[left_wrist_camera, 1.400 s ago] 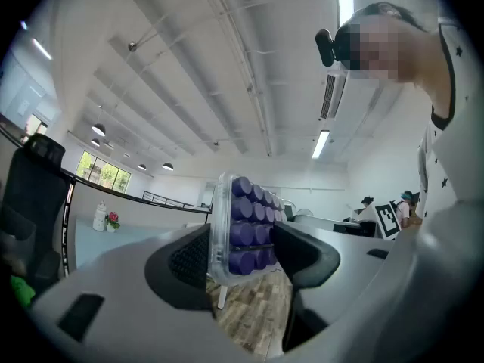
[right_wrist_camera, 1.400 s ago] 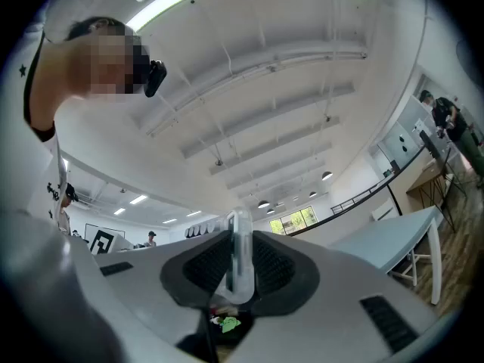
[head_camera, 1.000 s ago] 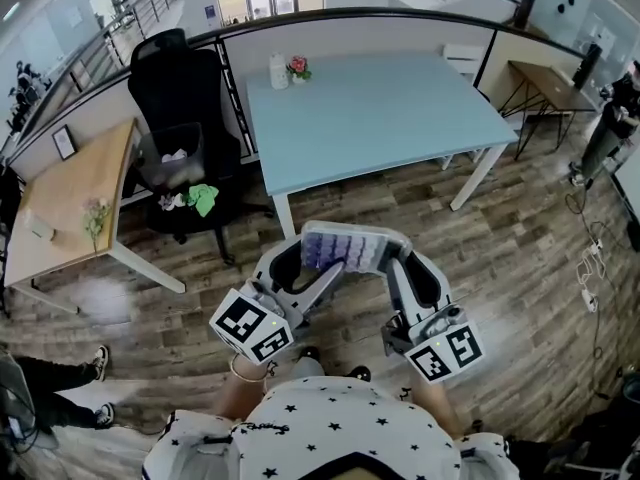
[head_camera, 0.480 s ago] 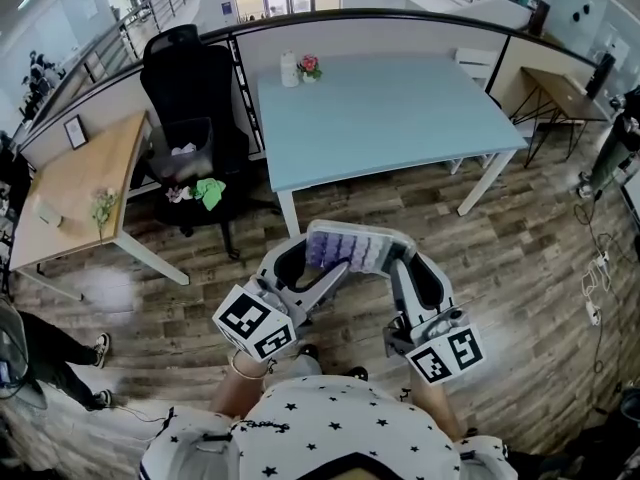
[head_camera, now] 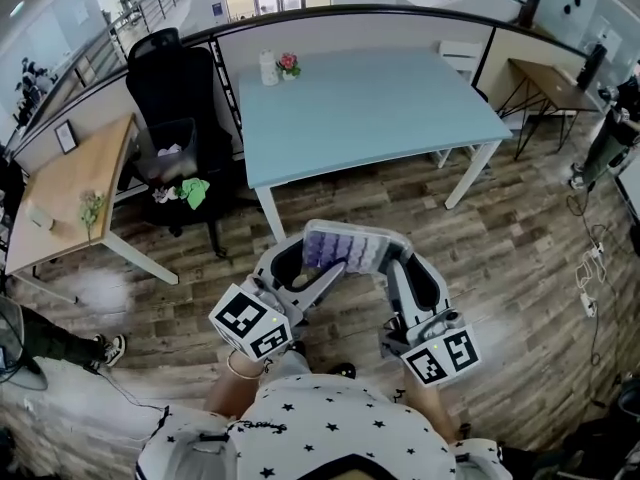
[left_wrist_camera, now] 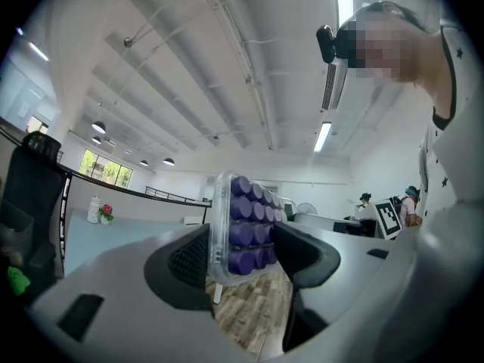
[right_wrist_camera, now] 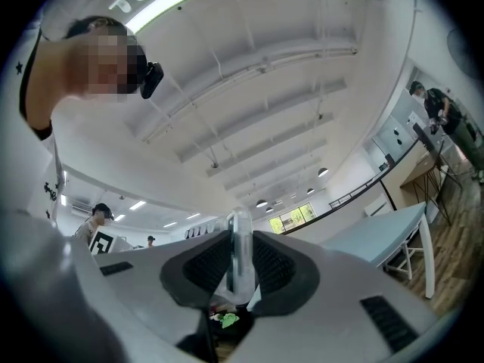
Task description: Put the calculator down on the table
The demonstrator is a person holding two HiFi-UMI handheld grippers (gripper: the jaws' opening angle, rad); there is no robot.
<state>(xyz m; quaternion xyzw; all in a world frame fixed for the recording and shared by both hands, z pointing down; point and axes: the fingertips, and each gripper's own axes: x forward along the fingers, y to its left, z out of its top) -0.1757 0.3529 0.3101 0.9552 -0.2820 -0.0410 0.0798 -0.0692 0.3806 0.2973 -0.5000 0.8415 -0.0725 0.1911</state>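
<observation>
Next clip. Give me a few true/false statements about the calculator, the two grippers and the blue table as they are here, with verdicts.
1. The left gripper and the right gripper both grip the calculator. True.
2. The calculator rests on the light blue table. False: it is held in the air over the wooden floor, short of the table.
3. The right gripper's jaws stand open and empty. False: they are shut on the calculator's thin edge.
4. A white bottle and a small pot of flowers stand at the table's far left corner. True.
</observation>
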